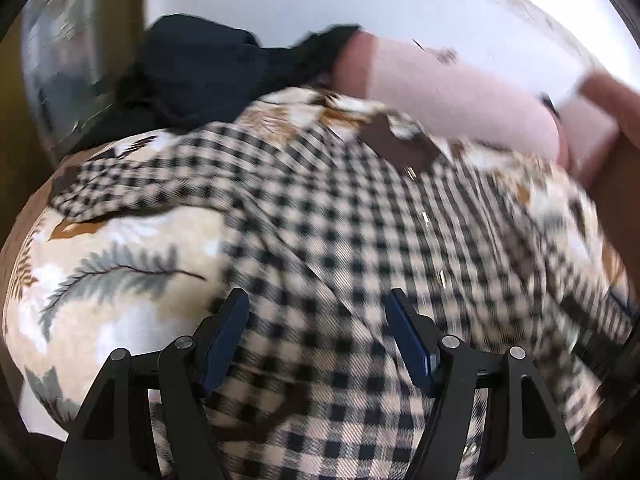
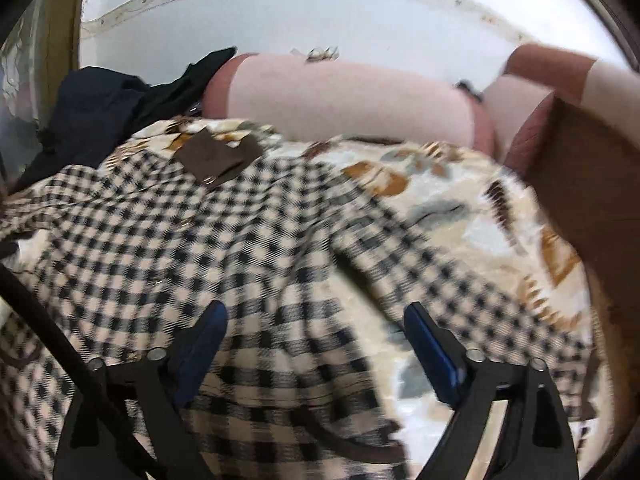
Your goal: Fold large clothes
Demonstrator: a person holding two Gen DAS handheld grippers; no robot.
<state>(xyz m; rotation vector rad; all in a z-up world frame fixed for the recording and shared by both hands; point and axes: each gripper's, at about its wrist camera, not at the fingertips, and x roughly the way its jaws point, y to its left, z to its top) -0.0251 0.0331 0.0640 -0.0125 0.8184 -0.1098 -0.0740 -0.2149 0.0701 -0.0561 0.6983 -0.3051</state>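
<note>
1. Left wrist view: the left gripper [image 1: 316, 336], black with blue pads, stands at the bottom centre of the frame with its jaws parted and nothing clamped between them.
2. Under and beyond it the black-and-beige checked flannel shirt [image 1: 340, 240] lies spread from the centre to the lower right of the frame, its brown collar [image 1: 404, 148] toward the upper centre and one sleeve stretched to the left.
3. The shirt rests on a cream bedspread printed with grey and brown leaves [image 1: 116, 248], bare at lower left.
4. A pale pink bolster pillow [image 1: 452, 96] lies at upper right, and a dark navy garment [image 1: 192, 64] is heaped at upper left.
5. Right wrist view: the right gripper [image 2: 316, 340] at the bottom centre gapes wide and grips nothing; checked cloth lies beneath the gap.
6. Here the shirt covers the left and centre, the bedspread shows at right, the bolster runs across the top, and the dark garment sits at upper left.
</note>
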